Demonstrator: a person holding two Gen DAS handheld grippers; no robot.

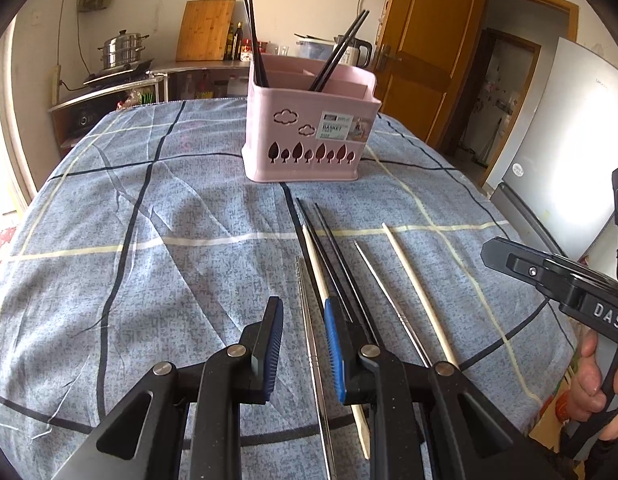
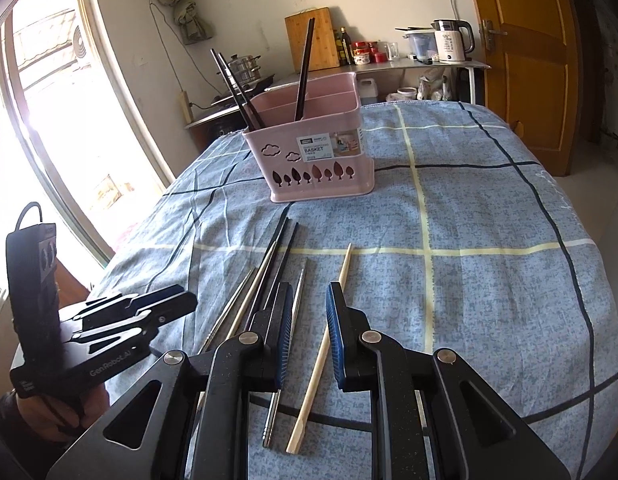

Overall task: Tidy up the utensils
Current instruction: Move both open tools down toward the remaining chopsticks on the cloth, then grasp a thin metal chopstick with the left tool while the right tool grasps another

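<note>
Partly hidden: near ends of the loose chopsticks (image 1: 329, 248) run under the left gripper (image 1: 303, 322) at lower centre of the left view; which of them touch each other is hard to tell. Right gripper (image 2: 309, 300) covers the lower stretch of a metal chopstick (image 2: 299, 300) at lower centre of the right view. Basket label text is too small to read beyond "BASKET".

Left gripper: jaws spread, a metal chopstick (image 1: 315, 344) lying in the gap, nothing pinched. Right gripper: jaws spread, a pale wooden chopstick (image 2: 329, 332) in the gap, not pinched.

Pink basket (image 1: 309, 136) stands upright at upper centre on the blue checked tablecloth (image 1: 149, 240), with cloud and tree cut-outs. Black chopsticks (image 1: 337, 56) lean in its compartments. Loose chopsticks lie below it in the frame, black, pale wood and metal, roughly parallel
</note>
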